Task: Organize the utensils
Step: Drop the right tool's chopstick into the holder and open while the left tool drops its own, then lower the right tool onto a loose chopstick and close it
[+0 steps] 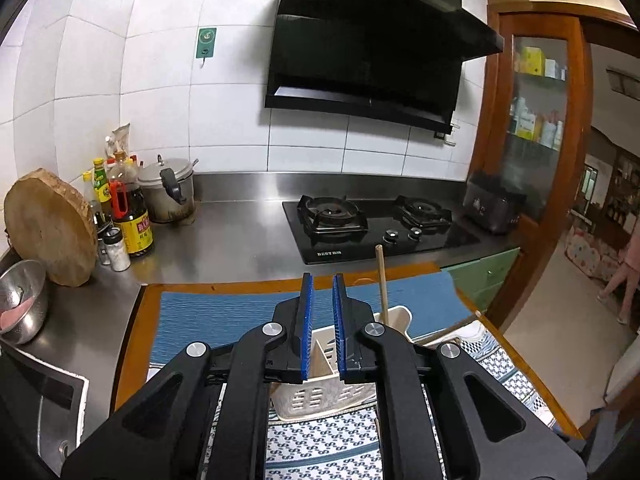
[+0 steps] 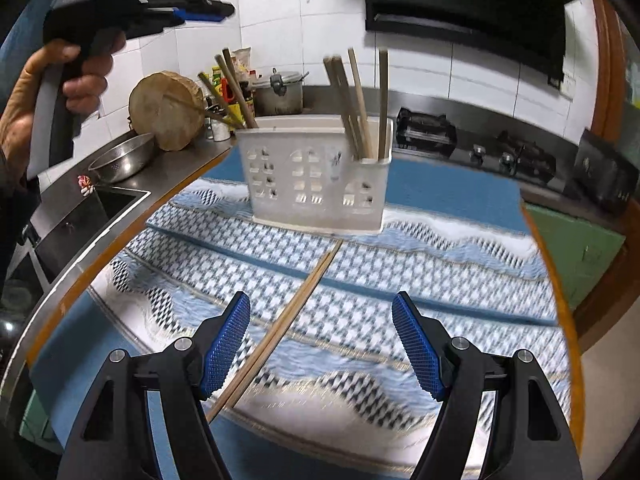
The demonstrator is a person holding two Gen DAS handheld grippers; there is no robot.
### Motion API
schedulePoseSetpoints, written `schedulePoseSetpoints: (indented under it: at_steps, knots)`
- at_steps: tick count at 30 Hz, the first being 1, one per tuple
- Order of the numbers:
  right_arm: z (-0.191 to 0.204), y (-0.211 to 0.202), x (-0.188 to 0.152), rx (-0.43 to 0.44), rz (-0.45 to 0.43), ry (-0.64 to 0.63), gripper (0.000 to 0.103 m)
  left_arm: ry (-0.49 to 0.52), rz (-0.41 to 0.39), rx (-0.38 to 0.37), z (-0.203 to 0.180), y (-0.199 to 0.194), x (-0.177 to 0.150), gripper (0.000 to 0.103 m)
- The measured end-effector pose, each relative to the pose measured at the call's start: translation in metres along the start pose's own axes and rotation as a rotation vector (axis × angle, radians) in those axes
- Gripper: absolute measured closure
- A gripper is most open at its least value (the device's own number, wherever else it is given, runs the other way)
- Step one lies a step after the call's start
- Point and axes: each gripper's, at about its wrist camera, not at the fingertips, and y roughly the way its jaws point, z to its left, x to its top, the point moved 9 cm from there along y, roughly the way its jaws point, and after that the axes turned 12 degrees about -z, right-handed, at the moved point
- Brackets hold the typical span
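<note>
Sitting on the worktop (image 2: 568, 320), a patterned cloth (image 2: 360, 264) carries the white holder (image 2: 316, 176), toward its far side. Several chopsticks (image 2: 360, 104) already stand in its end compartments, so sorting looks mostly done. One loose pair (image 2: 280, 328) lies flat on the cloth, nearer than the holder, likely next. Right tongs (image 2: 320, 344) gape wide, empty, straddling that pair. Left tongs (image 1: 322, 320) hover above the holder, narrowly parted, gripping nothing.

One white holder (image 2: 316, 176); two chopsticks (image 2: 280, 328) on cloth; two hand-held grippers: left (image 1: 323, 280), right (image 2: 320, 312).
</note>
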Motion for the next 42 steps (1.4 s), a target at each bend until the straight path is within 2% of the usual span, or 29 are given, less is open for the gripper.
schedulePoseSetpoints:
  at_steps: [3,5,6,12,16,20,31,36,42]
  knots:
    - [0.006,0.000,-0.020,-0.002,0.027,0.024,0.032,-0.006,-0.014,-0.007,0.000,-0.020,-0.005,0.090]
    - [0.009,0.001,-0.033,-0.013,0.046,0.029,0.036,-0.016,-0.014,-0.013,0.000,-0.033,-0.014,0.078]
    - [0.011,0.002,-0.042,-0.014,0.061,0.037,0.038,-0.020,-0.014,-0.012,0.000,-0.039,-0.020,0.076]
    - [0.030,0.008,-0.077,-0.001,0.128,0.071,0.050,-0.026,0.023,-0.009,0.006,-0.077,-0.069,0.076]
    - [0.042,0.015,-0.092,-0.001,0.160,0.078,0.058,-0.051,0.044,0.009,0.018,-0.099,-0.100,0.068]
    - [0.049,0.025,-0.099,-0.012,0.183,0.103,0.067,-0.067,0.060,0.038,0.032,-0.118,-0.127,0.068]
    - [0.062,0.029,-0.099,-0.062,0.183,0.068,0.072,-0.151,0.097,0.065,0.059,-0.136,-0.168,0.068]
    - [0.053,0.030,-0.102,-0.097,0.188,0.061,0.088,-0.157,0.098,0.063,0.064,-0.140,-0.175,0.068]
    - [0.054,0.037,-0.097,-0.100,0.190,0.070,0.086,-0.172,0.117,0.063,0.065,-0.140,-0.186,0.068]
